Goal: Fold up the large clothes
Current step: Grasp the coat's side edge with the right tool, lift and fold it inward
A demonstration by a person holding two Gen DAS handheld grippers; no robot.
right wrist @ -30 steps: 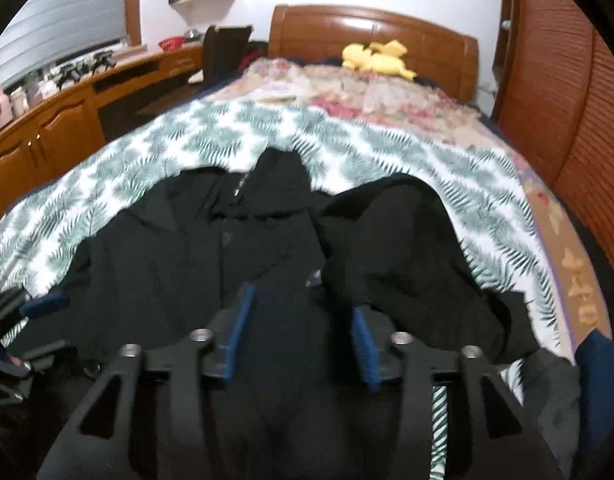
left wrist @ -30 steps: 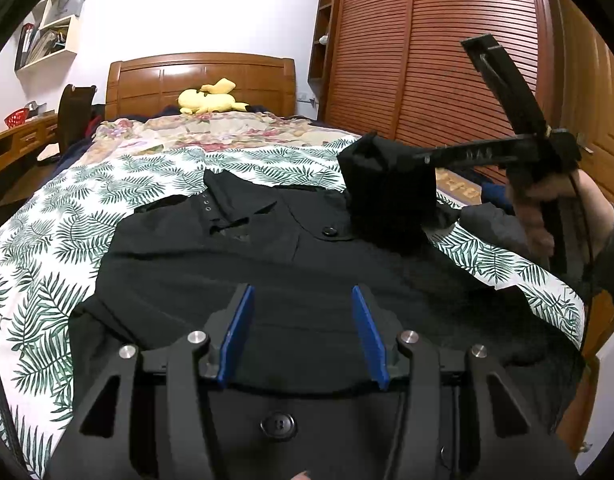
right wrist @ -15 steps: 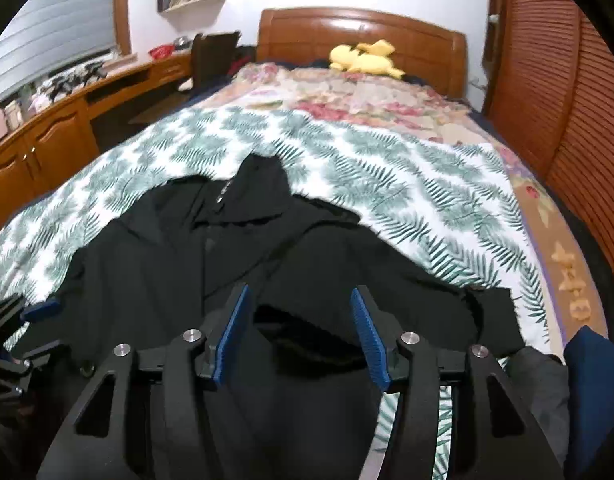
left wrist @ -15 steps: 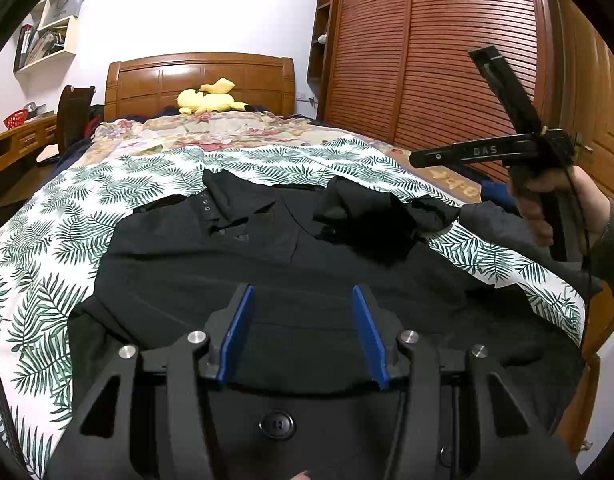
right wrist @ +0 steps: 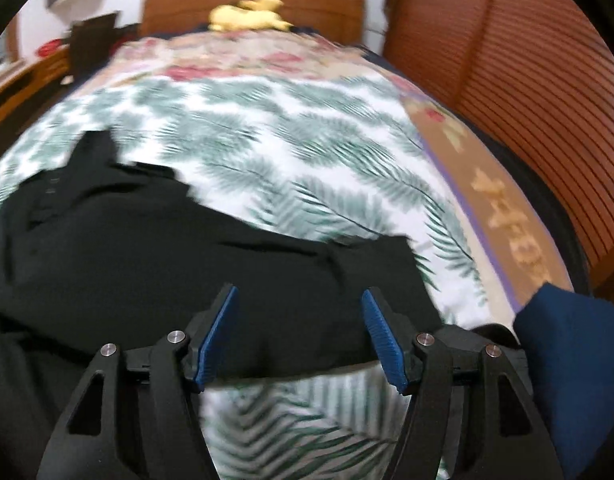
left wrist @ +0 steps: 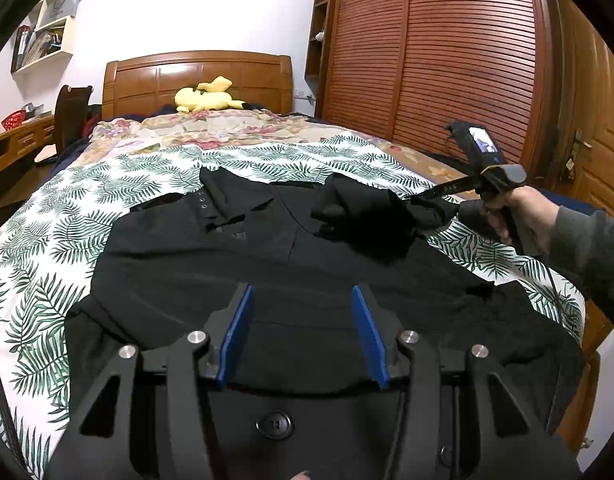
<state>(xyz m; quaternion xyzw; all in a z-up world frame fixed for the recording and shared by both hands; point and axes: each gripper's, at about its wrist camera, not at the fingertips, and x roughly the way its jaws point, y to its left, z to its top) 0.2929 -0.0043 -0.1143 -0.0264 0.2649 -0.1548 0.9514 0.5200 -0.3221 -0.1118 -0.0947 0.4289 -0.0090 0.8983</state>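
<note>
Dropped now, the black sleeve (left wrist: 363, 216) lies bunched on the black coat (left wrist: 235, 280). Right gripper (right wrist: 299, 336) has just been opening, nothing clamped between its jaws. Left gripper (left wrist: 303, 332) hangs half-open over the coat, gripping nothing.

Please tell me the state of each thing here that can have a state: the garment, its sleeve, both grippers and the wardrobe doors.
Black coat: spread flat on the bed.
Sleeve: folded inward, bunched.
Left gripper: open, empty.
Right gripper: open, jaws just widening, holding nothing.
Wardrobe doors: shut.
</note>
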